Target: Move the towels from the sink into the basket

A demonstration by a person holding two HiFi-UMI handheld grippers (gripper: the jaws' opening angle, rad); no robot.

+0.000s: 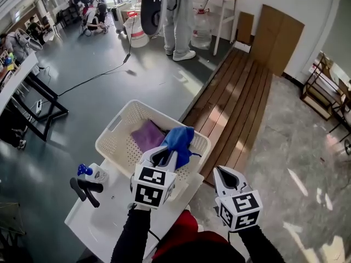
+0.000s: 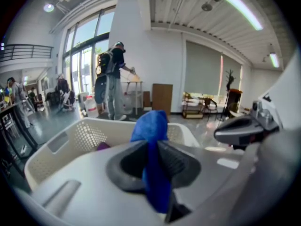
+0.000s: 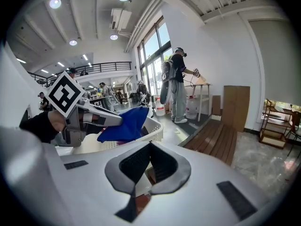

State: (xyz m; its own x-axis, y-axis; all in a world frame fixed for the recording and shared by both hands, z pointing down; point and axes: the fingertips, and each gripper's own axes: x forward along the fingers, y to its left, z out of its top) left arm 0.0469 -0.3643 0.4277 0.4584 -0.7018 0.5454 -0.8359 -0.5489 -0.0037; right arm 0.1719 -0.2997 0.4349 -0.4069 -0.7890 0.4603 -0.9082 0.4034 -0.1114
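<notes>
My left gripper [image 1: 165, 156] [image 2: 151, 144] is shut on a blue towel [image 1: 179, 141] [image 2: 150, 126], which bunches up between its jaws over the near right rim of the white perforated basket [image 1: 118, 147] [image 2: 70, 140]. A purple towel [image 1: 148, 136] [image 2: 102, 146] lies inside the basket. The right gripper view shows the left gripper [image 3: 96, 117] holding the blue towel [image 3: 123, 124] at the basket [image 3: 154, 130]. My right gripper [image 1: 221, 174] [image 3: 149, 147] hovers to the right of the basket, shut on nothing. The white sink [image 1: 104, 223] lies below the basket, its bowl mostly hidden by my arms.
A black faucet [image 1: 85, 189] and a blue-topped bottle [image 1: 83, 170] stand at the sink's left. A wooden platform [image 1: 236, 108] runs to the right of the basket. A person [image 1: 178, 15] stands at a white table in the back. A black cable [image 1: 93, 75] crosses the floor.
</notes>
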